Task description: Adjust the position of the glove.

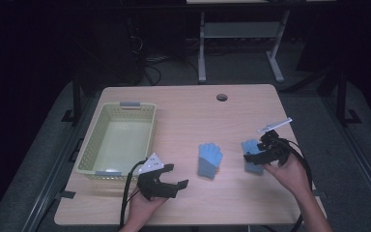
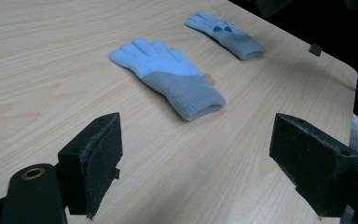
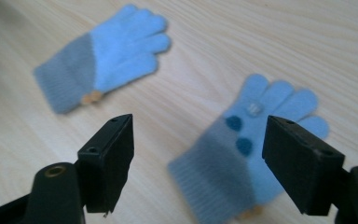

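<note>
Gloves: one w/ dots (image 3: pixel 251 158) lies just under your right gripper (image 1: pixel 262 151), jaws spread wide, nothing held; cuff points at you, fingers away. Plain glove (image 1: pixel 209 160) sits mid table, nearer your left gripper (image 1: pixel 166 180), also spread, empty.

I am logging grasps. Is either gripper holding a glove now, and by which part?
Nothing is held. The left gripper and the right gripper are open and empty, above the light wooden table; both blue knitted gloves lie flat.
</note>
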Available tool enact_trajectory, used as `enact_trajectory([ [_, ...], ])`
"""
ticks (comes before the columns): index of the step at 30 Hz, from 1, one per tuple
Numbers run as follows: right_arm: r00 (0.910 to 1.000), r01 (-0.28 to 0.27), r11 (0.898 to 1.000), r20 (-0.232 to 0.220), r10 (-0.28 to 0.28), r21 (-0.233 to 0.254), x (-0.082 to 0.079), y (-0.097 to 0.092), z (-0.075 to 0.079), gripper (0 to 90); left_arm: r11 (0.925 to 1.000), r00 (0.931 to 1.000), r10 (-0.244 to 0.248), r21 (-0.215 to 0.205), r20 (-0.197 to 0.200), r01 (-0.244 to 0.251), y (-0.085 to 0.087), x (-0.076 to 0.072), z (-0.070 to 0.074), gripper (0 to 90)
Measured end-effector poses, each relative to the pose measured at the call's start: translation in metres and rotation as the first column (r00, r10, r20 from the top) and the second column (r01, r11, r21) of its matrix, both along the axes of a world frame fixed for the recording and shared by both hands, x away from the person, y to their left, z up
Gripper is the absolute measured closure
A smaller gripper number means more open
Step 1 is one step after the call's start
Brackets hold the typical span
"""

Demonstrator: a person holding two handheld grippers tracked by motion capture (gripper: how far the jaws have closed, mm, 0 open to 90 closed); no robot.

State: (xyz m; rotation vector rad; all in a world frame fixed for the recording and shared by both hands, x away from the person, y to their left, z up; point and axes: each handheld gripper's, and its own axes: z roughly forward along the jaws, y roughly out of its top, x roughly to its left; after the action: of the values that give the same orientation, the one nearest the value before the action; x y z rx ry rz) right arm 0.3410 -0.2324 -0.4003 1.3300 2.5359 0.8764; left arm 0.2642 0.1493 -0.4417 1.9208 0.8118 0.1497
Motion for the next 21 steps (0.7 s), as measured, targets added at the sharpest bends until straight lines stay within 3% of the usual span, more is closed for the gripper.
enact_trajectory([
  [3,0.9988,0.021,1.0,-0.044,-0.022,-0.023,0.012,-0.002,-0.008,27.8,1.0,1.0,0.001,0.002,-0.008,-0.001,0.0,0.0,-0.001,16.8],
  [8,0.9962,0.039,0.998,-0.076,-0.043,-0.055,0.019,-0.003,-0.017,29.8,1.0,1.0,-0.002,0.001,-0.004,0.002,-0.002,-0.001,-0.001,16.8],
  [9,0.995,0.041,0.996,-0.087,-0.048,-0.081,0.022,-0.002,-0.021,31.5,0.9999,1.0,-0.007,0.01,0.0,0.007,-0.003,-0.001,-0.001,16.9],
  [13,0.9918,0.068,0.992,-0.1,-0.079,-0.105,0.028,-0.004,-0.03,36.5,0.9998,0.9999,-0.011,0.014,0.001,0.011,-0.004,-0.002,-0.001,16.9],
  [21,0.9905,0.065,0.989,-0.111,-0.08,-0.13,0.026,-0.005,-0.045,48.2,0.9999,1.0,-0.01,0.013,0.002,0.01,-0.003,-0.002,-0.001,17.0],
])
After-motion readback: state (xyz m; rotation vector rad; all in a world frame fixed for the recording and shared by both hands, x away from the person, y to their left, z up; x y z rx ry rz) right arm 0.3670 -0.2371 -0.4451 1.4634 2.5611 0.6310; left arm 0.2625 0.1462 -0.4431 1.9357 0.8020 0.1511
